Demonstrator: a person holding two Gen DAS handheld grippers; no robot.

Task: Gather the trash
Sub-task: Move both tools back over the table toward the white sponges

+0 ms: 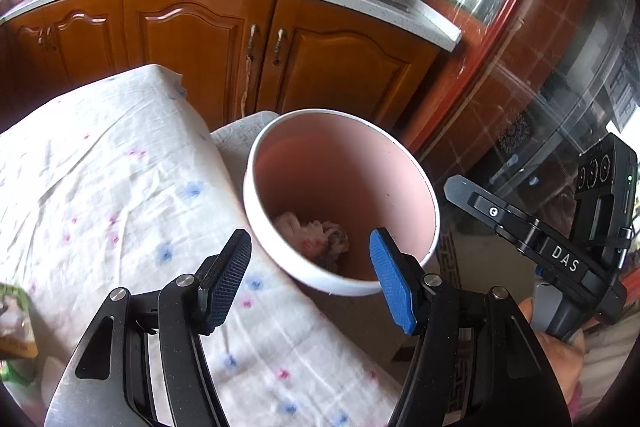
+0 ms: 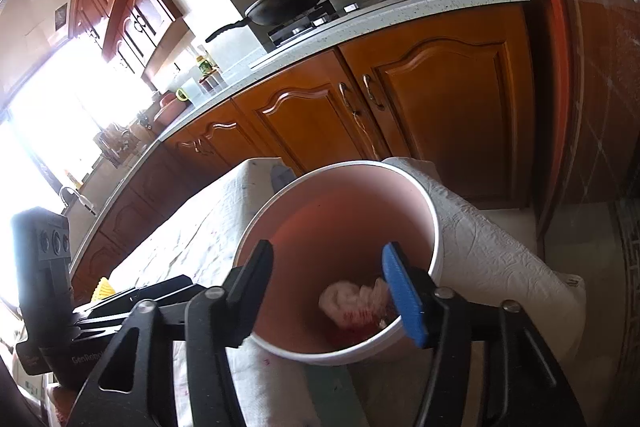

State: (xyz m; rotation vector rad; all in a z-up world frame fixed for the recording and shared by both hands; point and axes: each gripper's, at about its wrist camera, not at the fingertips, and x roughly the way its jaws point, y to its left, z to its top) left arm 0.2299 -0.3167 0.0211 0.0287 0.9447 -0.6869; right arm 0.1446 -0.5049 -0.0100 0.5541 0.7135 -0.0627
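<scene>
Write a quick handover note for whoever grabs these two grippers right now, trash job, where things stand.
Left gripper: open, empty, at the table's edge beside the pink bin.
Right gripper: open, empty, over the bin's mouth.
Bin stands beside the cloth-covered table.
Done: crumpled paper trash lies at the bin's bottom.
Left: a green packet sits at the table's near left edge, probably next; the rest of the table is out of view, so check it.

Daylight from window [image 2: 52, 131] blows out left side w/ glare, fisheye bends edges, dark vignette corners, slight blur
</scene>
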